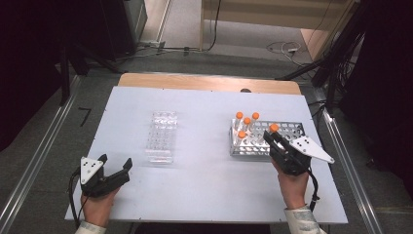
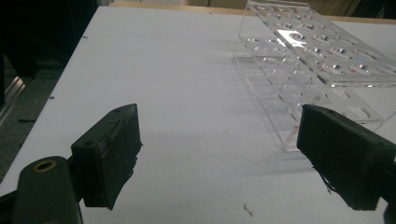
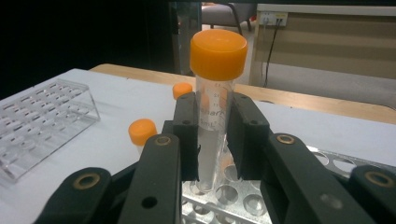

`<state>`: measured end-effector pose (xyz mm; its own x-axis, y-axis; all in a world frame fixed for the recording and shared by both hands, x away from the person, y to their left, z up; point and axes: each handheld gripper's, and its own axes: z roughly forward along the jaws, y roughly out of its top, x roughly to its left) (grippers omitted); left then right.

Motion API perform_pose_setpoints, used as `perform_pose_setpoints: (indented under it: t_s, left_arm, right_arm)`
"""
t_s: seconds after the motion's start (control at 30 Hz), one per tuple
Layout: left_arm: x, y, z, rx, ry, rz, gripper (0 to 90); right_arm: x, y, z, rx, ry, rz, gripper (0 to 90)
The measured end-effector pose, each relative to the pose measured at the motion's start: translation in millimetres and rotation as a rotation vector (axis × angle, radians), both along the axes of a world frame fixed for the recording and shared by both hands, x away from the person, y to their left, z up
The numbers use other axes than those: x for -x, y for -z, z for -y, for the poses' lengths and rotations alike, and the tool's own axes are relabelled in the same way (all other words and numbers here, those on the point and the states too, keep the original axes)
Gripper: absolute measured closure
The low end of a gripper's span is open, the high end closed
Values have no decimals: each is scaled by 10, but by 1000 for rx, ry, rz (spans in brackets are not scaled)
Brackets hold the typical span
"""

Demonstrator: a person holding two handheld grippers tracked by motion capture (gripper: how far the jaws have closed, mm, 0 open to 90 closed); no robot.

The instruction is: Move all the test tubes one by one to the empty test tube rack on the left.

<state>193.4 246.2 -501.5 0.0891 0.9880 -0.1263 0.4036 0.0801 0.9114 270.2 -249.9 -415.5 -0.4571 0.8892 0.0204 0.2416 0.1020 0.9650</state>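
With your right gripper [image 3: 212, 140] clamped on the orange-capped tube [image 3: 215, 107] just above the metal rack [image 1: 292, 129], lift it straight up clear of the holes, your left gripper [image 1: 115, 165] waiting wide open, empty, left of that rack.

Left tongs [image 1: 115, 164] agape, right tongs [image 1: 271, 135] clamped

My right gripper [image 1: 271, 134] is clamped on a clear plastic tube with an orange cap [image 1: 274, 127], held over the near right part of the perforated metal tube rack [image 1: 292, 129]. Four more orange-capped tubes [image 1: 247, 121] stand in that rack's left end. My left gripper [image 1: 116, 163] rests on the white table [image 1: 204, 185], jaws spread, just beside the clear acrylic rack [image 1: 161, 136].
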Motion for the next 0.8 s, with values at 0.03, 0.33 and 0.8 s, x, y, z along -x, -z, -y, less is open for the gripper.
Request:
perform_pose_setpoints:
  t_s: [0.03, 0.33, 0.8]
  left_arm:
    - [2, -2, 6, 2, 1, 2, 137]
    - [45, -59, 105, -30, 24, 35, 142]
    - [107, -196, 303, -6, 113, 79, 143]
  right_arm:
    - [30, 16, 2, 5, -10, -8, 719]
    - [200, 87, -75, 38, -65, -30, 720]
    - [281, 234, -321, 87, -157, -74, 720]
